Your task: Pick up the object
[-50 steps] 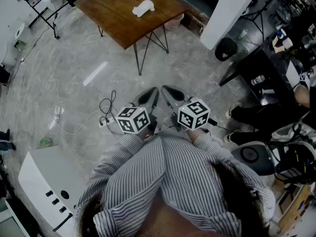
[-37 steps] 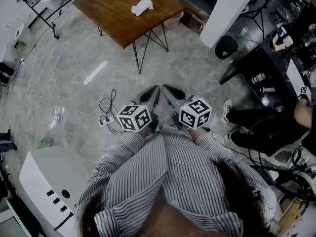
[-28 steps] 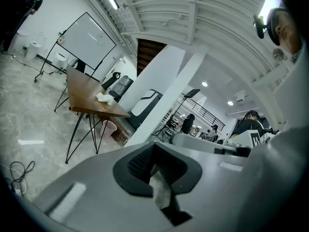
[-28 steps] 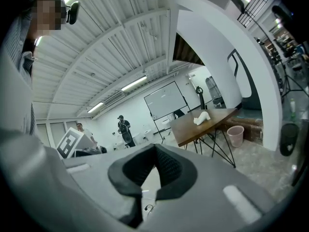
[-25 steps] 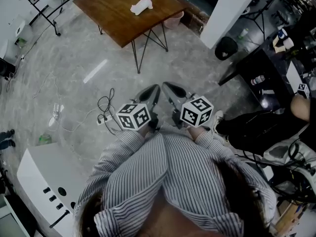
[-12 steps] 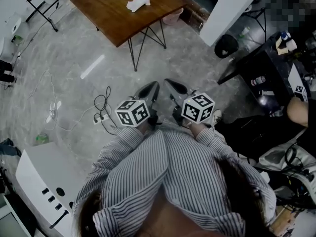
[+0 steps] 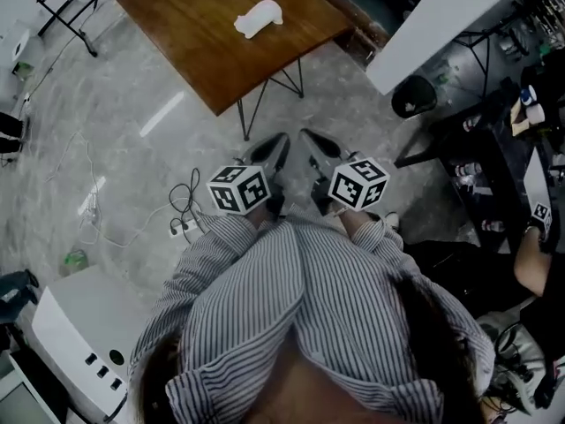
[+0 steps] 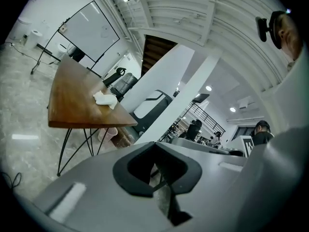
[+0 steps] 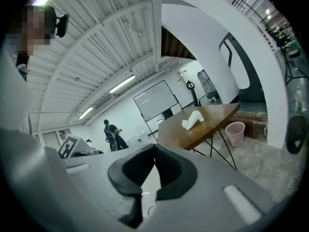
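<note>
**Item 1, object** (image 7: 259, 18): white, soft-looking, elongated lump; material can't be told. Lies on top of wooden table (image 7: 190, 25), toward its far side, nothing else on the top. Long axis runs approx. 8-to-2 o'clock in head view, thicker end at 2.

**Item 2, L gripper** (image 7: 275, 141): jaws together, tips touching, nothing between. Held low in front of the body, above the floor, pointing to 12.

**Item 3, R gripper** (image 7: 308, 136): jaws together, nothing between. Just beside the L one, tips angled slightly inward.

**Key relation:** object sits well apart from both grippers, at approx. 12 o'clock from L and 11 from R in head view. Table's near corner lies between them and it. In L gripper view it shows at 10 o'clock above the jaws; in R gripper view at 1. L is marginally better lined up; distance about equal.

**Judgement:** pick-up not yet begun; approach to table needed, then jaws opened. Gripping across the short width, i.e. jaws square to the 8-to-2 axis, looks the easier hold.

**Misc.:** pink cup (image 9: 235, 133) on floor under table; cable (image 7: 188, 203) on floor at 9 of L gripper.
</note>
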`<action>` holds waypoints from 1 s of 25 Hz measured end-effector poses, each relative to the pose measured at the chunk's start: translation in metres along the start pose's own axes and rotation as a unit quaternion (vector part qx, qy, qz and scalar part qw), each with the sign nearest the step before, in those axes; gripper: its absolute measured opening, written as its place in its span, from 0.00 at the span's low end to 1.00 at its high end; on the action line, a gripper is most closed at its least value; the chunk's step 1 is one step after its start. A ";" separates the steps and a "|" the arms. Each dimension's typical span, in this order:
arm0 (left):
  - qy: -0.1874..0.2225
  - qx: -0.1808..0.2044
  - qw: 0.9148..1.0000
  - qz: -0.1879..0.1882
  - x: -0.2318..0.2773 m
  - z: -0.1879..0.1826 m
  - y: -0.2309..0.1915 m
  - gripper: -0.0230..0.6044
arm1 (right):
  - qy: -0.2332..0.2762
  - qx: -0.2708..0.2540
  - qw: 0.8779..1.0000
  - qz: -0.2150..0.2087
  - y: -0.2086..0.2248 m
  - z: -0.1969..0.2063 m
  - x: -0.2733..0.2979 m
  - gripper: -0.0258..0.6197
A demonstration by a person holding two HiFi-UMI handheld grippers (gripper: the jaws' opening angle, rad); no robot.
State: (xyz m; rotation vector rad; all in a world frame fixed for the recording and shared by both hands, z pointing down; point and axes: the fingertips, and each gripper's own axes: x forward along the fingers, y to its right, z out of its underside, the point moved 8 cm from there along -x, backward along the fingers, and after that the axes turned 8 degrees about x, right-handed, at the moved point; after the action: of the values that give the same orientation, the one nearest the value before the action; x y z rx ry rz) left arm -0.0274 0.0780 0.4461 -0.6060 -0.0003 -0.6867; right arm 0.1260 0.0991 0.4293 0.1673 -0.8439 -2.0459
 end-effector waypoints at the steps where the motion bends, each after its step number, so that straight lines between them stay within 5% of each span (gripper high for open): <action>1: 0.000 0.000 1.000 -0.001 0.008 -0.013 -0.013 0.04 | 0.004 0.001 1.000 0.002 0.005 -0.011 0.016 0.04; 10: -0.010 0.010 1.000 0.008 0.077 -0.111 -0.118 0.04 | 0.015 0.003 1.000 0.012 0.033 -0.085 0.155 0.04; 25: -0.018 -0.016 1.000 -0.010 0.134 -0.152 -0.178 0.04 | -0.013 0.024 0.998 0.050 0.082 -0.131 0.221 0.04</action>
State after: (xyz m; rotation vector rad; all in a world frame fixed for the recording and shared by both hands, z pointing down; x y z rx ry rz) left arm -0.0586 -0.1899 0.4394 -0.6496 -0.0292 -0.6957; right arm 0.1048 -0.1699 0.4237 0.1228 -0.8999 -1.9403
